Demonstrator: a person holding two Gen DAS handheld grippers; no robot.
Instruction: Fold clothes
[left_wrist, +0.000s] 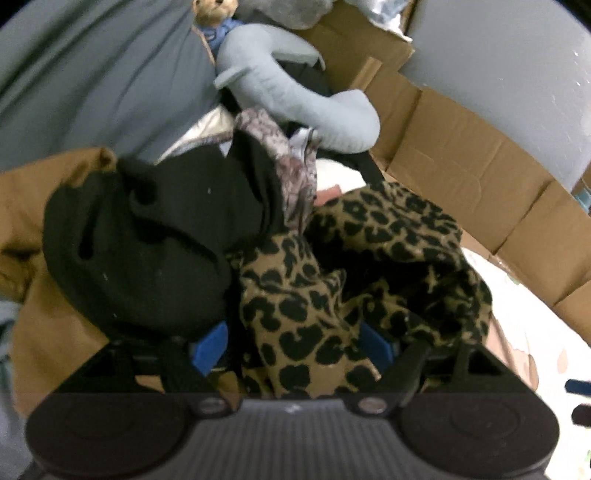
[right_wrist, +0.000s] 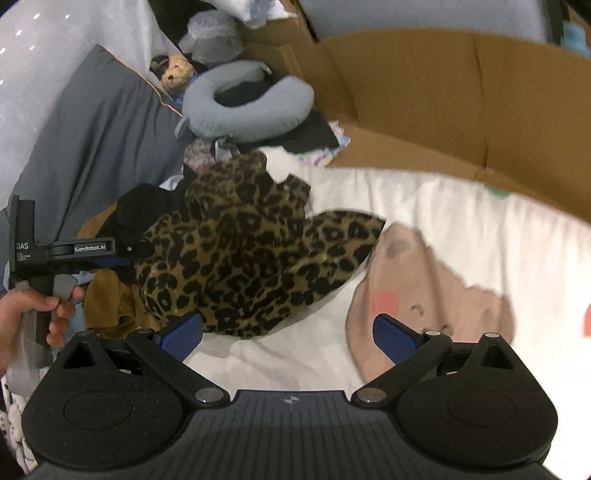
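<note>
Left wrist view: the left tongs stand apart, leopard-print garment bunched between the blue pads, beside a black garment.

Right wrist view: the right tongs gape empty over the bed sheet; the leopard-print garment lies just ahead.

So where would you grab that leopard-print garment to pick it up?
By the raised fold nearest the left tool, which already straddles the leopard-print garment with jaws open. Coming from above suits it: the cloth is bunched into a mound on the white bedsheet, so its flat edges are buried.
</note>
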